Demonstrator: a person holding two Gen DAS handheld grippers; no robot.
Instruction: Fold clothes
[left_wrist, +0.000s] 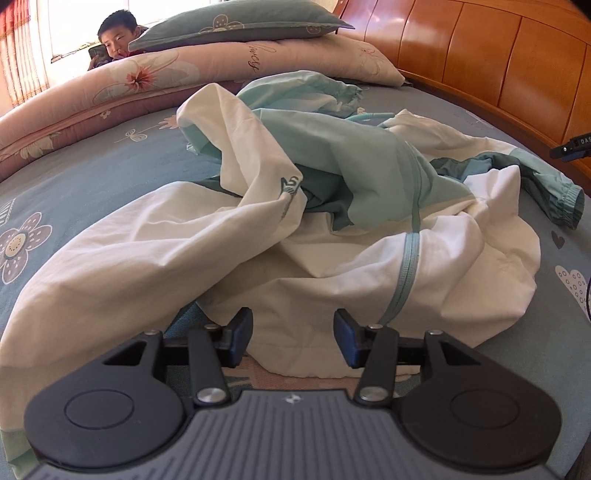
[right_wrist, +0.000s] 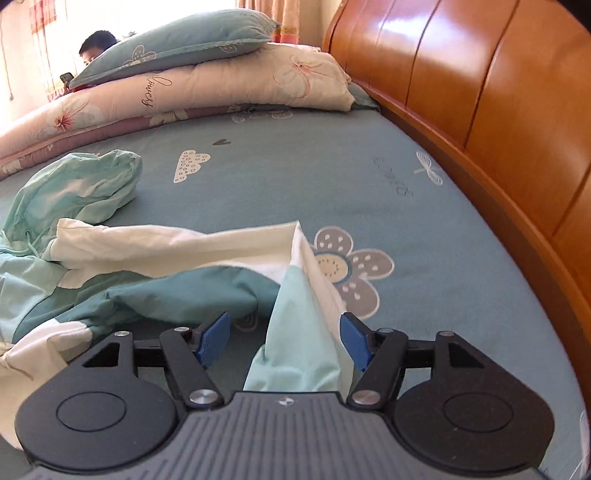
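A crumpled jacket on a bed, with a gripper at each side of it

The bed (right_wrist: 295, 177) carries the white and mint jacket (left_wrist: 258, 236) in a heap mid-sheet, its sleeve (right_wrist: 303, 332) toward the headboard (right_wrist: 480, 110) edge. Left gripper (left_wrist: 293, 339): fingers partly open over the white hem, not pressing it. Right gripper (right_wrist: 284, 341): fingers wide apart, the sleeve loose between them, ungripped.

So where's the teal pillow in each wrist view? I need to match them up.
Left wrist: teal pillow at top centre, on the folded floral quilt.
Right wrist: teal pillow at top left, on the same quilt.
Shared landmark: the wooden headboard, on the right in both.
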